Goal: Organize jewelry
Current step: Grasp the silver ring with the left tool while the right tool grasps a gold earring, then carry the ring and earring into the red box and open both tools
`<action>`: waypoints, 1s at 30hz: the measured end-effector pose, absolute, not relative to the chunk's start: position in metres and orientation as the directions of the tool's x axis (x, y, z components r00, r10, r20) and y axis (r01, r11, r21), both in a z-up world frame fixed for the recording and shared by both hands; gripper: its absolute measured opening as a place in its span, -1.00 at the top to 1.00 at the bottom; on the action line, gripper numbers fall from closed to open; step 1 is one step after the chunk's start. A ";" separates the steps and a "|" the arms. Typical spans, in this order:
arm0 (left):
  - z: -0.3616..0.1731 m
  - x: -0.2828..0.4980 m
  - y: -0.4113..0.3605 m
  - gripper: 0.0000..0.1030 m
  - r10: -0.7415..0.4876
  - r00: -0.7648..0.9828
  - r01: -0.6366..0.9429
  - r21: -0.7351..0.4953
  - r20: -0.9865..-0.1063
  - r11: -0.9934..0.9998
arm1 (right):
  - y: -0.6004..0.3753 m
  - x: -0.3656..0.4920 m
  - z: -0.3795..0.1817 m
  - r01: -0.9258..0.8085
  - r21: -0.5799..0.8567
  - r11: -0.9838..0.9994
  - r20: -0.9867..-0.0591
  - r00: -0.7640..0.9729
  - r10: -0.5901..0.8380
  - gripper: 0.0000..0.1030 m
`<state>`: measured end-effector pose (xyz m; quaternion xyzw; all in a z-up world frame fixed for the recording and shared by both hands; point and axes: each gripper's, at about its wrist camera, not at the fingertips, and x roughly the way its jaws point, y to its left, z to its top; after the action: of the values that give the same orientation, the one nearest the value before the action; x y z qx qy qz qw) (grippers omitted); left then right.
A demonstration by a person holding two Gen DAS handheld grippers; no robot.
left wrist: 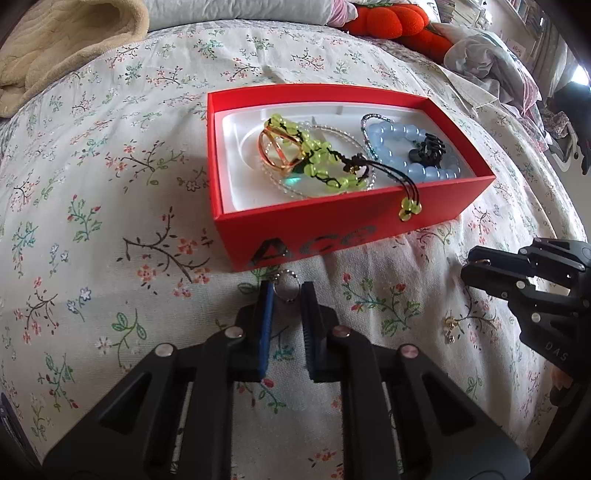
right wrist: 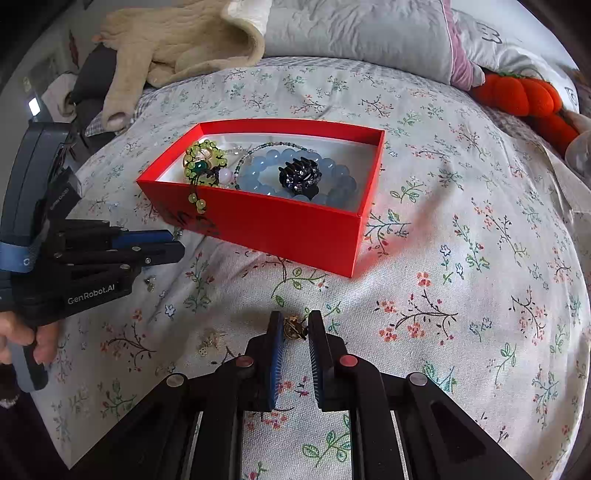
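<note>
A red box (left wrist: pixel 332 221) (right wrist: pixel 266 225) on the floral bedspread holds a green bead bracelet (left wrist: pixel 314 155) (right wrist: pixel 201 162), a gold ring-shaped piece (left wrist: pixel 275 147), a blue bead bracelet (left wrist: pixel 406 147) (right wrist: pixel 332 177) and a black hair claw (left wrist: pixel 428 147) (right wrist: pixel 299 173). My left gripper (left wrist: pixel 287 295) (right wrist: pixel 173 243) is partly open around a small silver bead-chain ring (left wrist: pixel 287 288) lying in front of the box. My right gripper (right wrist: pixel 293 325) (left wrist: pixel 469 269) is partly open around a small gold earring (right wrist: pixel 293 326) on the bedspread. The jaws do not visibly clamp either piece.
Small gold pieces (left wrist: pixel 450 328) (right wrist: pixel 208 341) lie on the bedspread between the grippers. A tiny stud (right wrist: pixel 149 282) lies under the left gripper. A beige blanket (right wrist: pixel 177 44), grey pillows (right wrist: pixel 354 33) and an orange plush (right wrist: pixel 524 96) lie at the back.
</note>
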<state>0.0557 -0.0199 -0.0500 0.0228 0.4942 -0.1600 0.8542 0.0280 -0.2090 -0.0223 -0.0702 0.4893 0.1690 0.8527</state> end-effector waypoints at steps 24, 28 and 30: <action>-0.013 0.034 -0.013 0.89 -0.293 0.506 0.303 -0.151 -0.811 0.941 | -0.213 0.024 0.010 -0.347 0.056 0.936 -0.816 0.524 0.244 0.74; 0.000 0.033 -0.013 0.89 -0.307 0.530 0.304 -0.162 -0.791 0.939 | -0.209 0.026 0.021 -0.349 0.053 0.936 -0.798 0.548 0.250 0.74; 0.006 0.034 -0.013 0.89 -0.315 0.540 0.301 -0.170 -0.780 0.938 | -0.206 0.027 0.028 -0.350 0.050 0.936 -0.787 0.563 0.253 0.74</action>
<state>0.0337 -0.0126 0.0062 -0.0076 0.4461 -0.1757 0.8775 0.0274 -0.2064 0.0281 -0.0557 0.4351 0.1706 0.8823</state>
